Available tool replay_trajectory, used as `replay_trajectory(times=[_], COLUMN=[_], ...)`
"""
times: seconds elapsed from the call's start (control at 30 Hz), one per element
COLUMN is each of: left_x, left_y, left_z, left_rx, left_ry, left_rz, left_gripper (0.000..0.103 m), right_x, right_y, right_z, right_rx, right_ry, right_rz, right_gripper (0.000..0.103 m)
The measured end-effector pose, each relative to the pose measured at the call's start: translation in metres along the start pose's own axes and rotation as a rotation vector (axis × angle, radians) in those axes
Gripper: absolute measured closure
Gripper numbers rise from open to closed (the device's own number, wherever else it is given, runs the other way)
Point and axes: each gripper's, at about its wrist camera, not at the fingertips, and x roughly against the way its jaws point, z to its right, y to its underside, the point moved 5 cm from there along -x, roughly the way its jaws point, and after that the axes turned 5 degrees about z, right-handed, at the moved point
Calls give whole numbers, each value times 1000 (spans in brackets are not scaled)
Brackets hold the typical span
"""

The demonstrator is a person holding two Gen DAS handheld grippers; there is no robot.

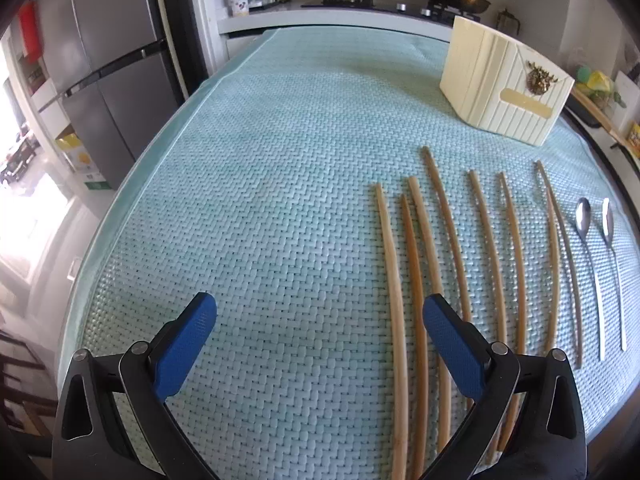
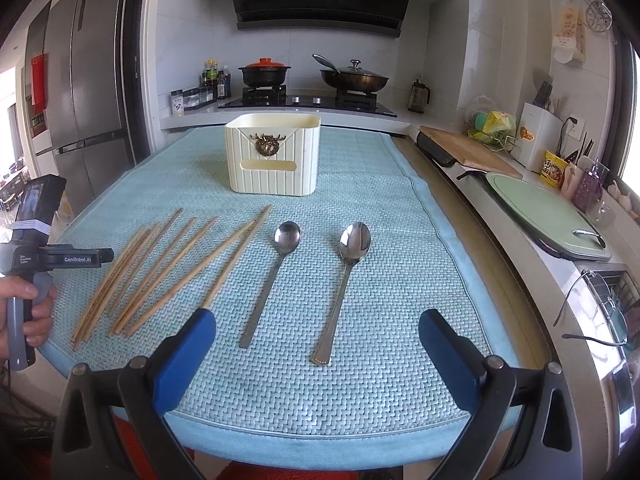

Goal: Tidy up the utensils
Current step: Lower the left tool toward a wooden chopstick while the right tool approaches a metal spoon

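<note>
We hold the left gripper (image 1: 320, 320) and right gripper (image 2: 316, 328) spread wide, gripping nothing. Wooden chopsticks (image 2: 160, 268) and two spoons (image 2: 348, 280) lie on the woven mat (image 2: 380, 200), near the cream holder (image 2: 274, 156).

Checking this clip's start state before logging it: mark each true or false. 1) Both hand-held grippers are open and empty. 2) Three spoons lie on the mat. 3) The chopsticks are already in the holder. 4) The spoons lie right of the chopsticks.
1) True: the left hand-held gripper and right hand-held gripper hold nothing.
2) False: two spoons, one and another.
3) False: the chopsticks lie on the mat, in front of the holder.
4) True.
</note>
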Motion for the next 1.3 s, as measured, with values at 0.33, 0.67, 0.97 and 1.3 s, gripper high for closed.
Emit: replay_trajectory(times=[0.33, 0.67, 0.97, 1.3], left_x=[-27, -49, -51, -57], left_y=[-9, -32, -31, -39], left_z=[-5, -7, -7, -2], left_rx=[4, -34, -44, -63], left_ry=[-8, 48, 60, 73], left_rz=[-41, -71, -55, -73], left_gripper=[0, 0, 0, 0], right_x=[-24, -130, -199, -219], right_y=[-8, -2, -8, -14], right_z=[19, 52, 54, 44], right_rx=[-24, -68, -69, -120], right_ry=[12, -57, 65, 47], right_rz=[-13, -241, -287, -293], right_gripper=[0, 0, 7, 10])
